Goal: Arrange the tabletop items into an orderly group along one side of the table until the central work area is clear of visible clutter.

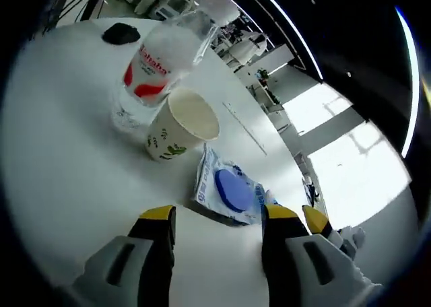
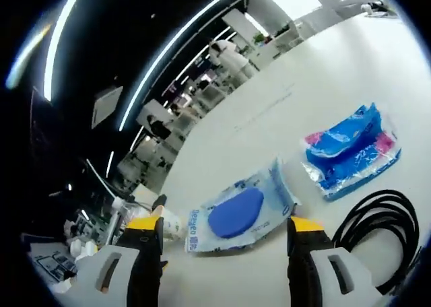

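A wet-wipes pack (image 1: 229, 186) with a blue round lid lies flat on the white table (image 1: 74, 172), just past my left gripper (image 1: 219, 216), which is open and holds nothing. Behind the pack a paper cup (image 1: 182, 125) with a leaf print stands beside a clear water bottle (image 1: 158, 64) with a red label. My right gripper (image 1: 316, 225) comes in from the right next to the pack. In the right gripper view the same pack (image 2: 239, 213) lies ahead of the open right gripper (image 2: 225, 229). A blue tissue packet (image 2: 350, 149) lies further right.
A small black object (image 1: 121, 32) lies at the table's far side behind the bottle. A coil of black cable (image 2: 377, 226) rests near the right jaw in the right gripper view. Beyond the table edge are office desks and bright windows.
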Motion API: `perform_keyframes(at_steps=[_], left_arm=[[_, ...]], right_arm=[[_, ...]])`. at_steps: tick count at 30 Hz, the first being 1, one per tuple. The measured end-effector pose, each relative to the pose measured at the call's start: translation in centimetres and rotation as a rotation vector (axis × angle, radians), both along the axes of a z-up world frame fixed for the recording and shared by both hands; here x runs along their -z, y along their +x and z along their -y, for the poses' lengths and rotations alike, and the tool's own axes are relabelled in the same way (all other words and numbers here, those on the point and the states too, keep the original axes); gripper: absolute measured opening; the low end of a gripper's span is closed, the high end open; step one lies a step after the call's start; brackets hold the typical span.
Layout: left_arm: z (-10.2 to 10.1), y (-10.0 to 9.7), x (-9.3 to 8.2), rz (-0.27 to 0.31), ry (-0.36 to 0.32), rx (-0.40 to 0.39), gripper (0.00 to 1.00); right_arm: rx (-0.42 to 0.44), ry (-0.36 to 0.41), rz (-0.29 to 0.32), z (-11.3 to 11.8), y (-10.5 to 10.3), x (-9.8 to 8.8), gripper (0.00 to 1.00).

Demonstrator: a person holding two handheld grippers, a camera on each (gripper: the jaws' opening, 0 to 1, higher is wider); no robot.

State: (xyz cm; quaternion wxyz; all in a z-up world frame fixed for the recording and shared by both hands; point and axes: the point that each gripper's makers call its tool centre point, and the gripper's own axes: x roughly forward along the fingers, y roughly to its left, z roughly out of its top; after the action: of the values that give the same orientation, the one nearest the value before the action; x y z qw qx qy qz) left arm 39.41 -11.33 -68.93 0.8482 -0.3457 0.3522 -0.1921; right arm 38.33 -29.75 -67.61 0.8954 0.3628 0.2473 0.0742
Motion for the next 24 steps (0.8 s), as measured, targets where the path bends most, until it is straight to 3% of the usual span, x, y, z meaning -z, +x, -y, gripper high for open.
perform_keyframes(at_steps=[5,8,12,17,20,24], left_arm=[[-1.5,-1.5,-0.4,0.067,0.176,0.12,0.67],[-2.3,-1.8,-1.1,0.116,0.234,0.139,0.76],[-3.2,-2.4,-2.1,0.183,0.341,0.206,0.79],[-3.6,-2.9,-3.5,0.239,0.389,0.234,0.89],[-4.3,-3.5,-3.8,0.277,0.481,0.29,0.92],[-5.2,-4.3,-3.9,0.284,0.515,0.304,0.94]], right_arm=[[-0.048,-0.062,0.025,1.0,-1.9,-0.6,0.84],[-0.09,-0.127,0.04,1.5,-2.9,-1.0,0.86],[-0.151,-0.194,0.059,1.9,-4.4,-2.1,0.89],[-0.186,-0.226,0.066,2.8,-6.1,-2.8,0.89],[-0.229,-0.292,0.054,3.6,-7.6,-2.5,0.91],[-0.248,-0.331,0.03,4.7,-9.2,-2.3,0.92]])
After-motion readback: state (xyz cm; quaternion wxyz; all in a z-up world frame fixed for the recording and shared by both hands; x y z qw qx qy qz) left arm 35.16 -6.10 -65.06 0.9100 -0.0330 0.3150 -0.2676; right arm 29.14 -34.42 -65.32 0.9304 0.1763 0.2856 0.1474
